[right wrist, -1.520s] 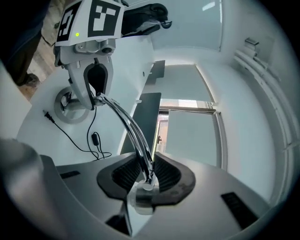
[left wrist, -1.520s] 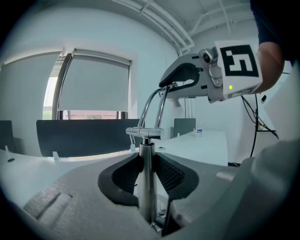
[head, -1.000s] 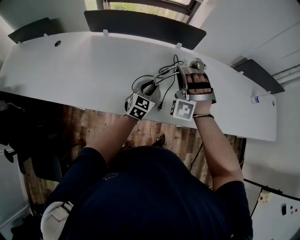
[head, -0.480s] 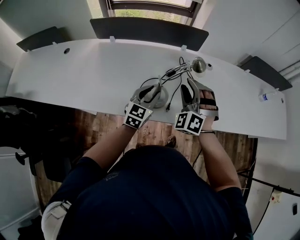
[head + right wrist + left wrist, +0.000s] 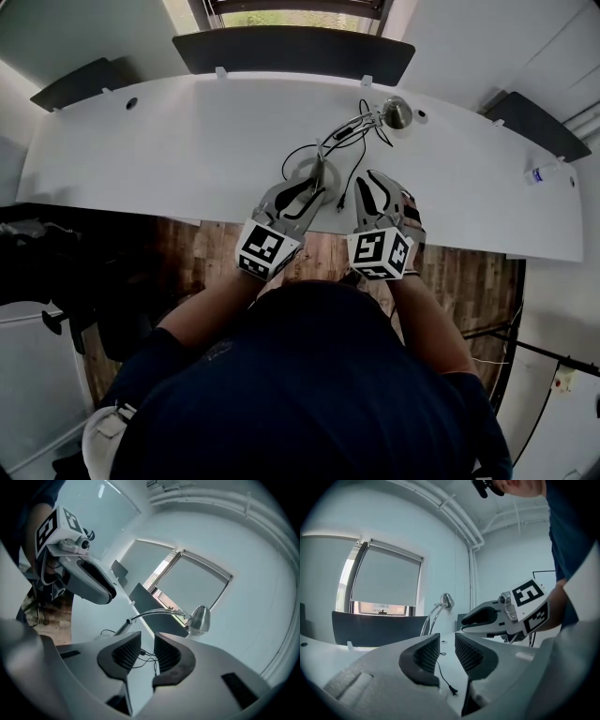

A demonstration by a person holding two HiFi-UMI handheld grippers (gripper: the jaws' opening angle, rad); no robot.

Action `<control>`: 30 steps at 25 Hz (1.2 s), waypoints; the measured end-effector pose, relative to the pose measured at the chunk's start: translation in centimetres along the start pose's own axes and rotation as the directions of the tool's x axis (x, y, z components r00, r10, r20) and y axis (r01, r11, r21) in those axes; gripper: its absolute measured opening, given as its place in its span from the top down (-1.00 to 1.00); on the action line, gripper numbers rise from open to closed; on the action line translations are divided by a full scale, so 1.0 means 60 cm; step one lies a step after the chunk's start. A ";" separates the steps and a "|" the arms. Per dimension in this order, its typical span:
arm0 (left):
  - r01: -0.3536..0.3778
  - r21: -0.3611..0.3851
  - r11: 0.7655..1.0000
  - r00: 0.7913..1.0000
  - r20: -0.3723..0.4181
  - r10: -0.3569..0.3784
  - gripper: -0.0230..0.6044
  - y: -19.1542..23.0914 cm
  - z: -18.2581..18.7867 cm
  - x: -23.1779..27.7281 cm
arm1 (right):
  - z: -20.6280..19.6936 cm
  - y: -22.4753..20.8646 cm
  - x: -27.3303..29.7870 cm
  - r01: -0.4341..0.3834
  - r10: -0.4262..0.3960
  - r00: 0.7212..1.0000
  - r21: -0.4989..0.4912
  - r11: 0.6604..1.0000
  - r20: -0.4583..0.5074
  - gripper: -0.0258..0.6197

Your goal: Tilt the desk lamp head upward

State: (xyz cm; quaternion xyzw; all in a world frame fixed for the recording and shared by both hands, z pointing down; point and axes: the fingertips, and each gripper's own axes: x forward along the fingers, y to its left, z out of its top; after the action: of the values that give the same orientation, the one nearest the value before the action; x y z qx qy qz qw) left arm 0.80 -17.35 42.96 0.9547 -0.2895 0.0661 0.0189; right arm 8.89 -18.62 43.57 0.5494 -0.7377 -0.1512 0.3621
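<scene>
Over desk edge, side-by-side grippers closing, empty.

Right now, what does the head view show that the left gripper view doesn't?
Only the head view shows the wooden floor and the lamp's round base. Only the left gripper view shows the window blind and the ceiling pipes. Both show the white desk, the lamp head and the black cord.
</scene>
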 end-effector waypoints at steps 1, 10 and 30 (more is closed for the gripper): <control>-0.002 -0.002 1.000 1.000 0.005 0.002 0.62 -0.002 0.000 -0.002 | 0.003 0.004 -0.002 -0.011 0.010 1.000 0.038 0.999 0.012 0.66; 0.013 0.005 1.000 0.998 0.054 -0.013 0.90 -0.020 0.019 0.001 | 0.033 0.032 -0.025 -0.183 0.125 0.976 0.364 0.913 0.178 0.86; 0.039 -0.024 0.999 0.998 0.049 -0.038 0.91 -0.047 0.016 -0.003 | 0.041 0.069 -0.053 -0.348 0.190 0.925 0.534 0.771 0.328 0.89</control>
State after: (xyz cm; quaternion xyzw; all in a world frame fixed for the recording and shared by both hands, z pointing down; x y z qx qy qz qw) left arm 2.33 -15.00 41.98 0.9611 -0.2722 0.0392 0.0248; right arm 4.73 -14.65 43.26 0.4972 -0.8598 0.0666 0.0960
